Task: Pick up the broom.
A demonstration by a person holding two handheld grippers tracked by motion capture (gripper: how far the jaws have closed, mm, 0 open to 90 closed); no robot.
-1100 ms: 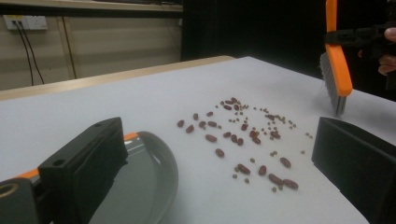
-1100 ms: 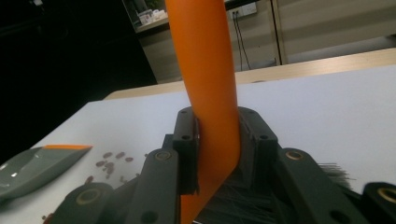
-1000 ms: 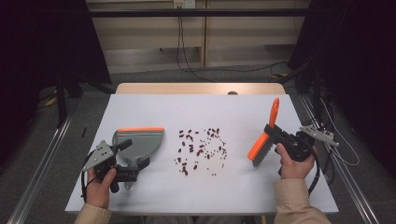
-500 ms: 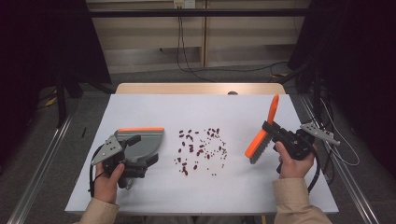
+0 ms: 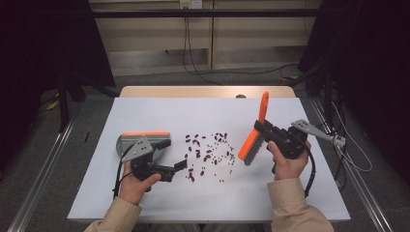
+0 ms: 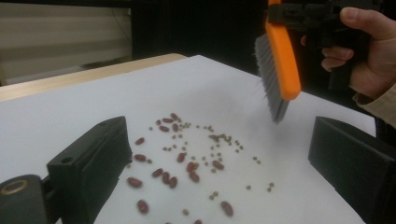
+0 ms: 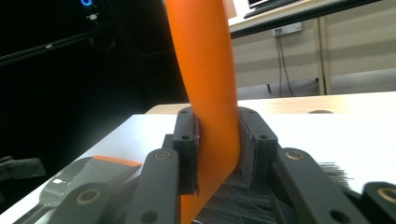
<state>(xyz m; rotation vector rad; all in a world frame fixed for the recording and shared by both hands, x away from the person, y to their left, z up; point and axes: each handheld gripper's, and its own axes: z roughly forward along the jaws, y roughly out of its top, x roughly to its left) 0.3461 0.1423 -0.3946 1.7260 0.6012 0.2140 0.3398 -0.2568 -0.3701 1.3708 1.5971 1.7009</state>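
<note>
My right gripper (image 5: 263,129) has its fingers (image 7: 187,140) clamped on the orange handle of a brush (image 5: 255,137), grey bristles angled down and hanging just above the counter (image 5: 203,108), at the right edge of the scattered beans (image 5: 208,152). My left gripper (image 5: 175,155) has its fingers (image 6: 91,158) wide apart, holding nothing, low at the beans' left edge. A grey dustpan (image 5: 126,142) with an orange rim lies just behind my left hand (image 5: 138,181).

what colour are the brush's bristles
Grey bristles under an orange brush back, clearest in the left gripper view.
</note>
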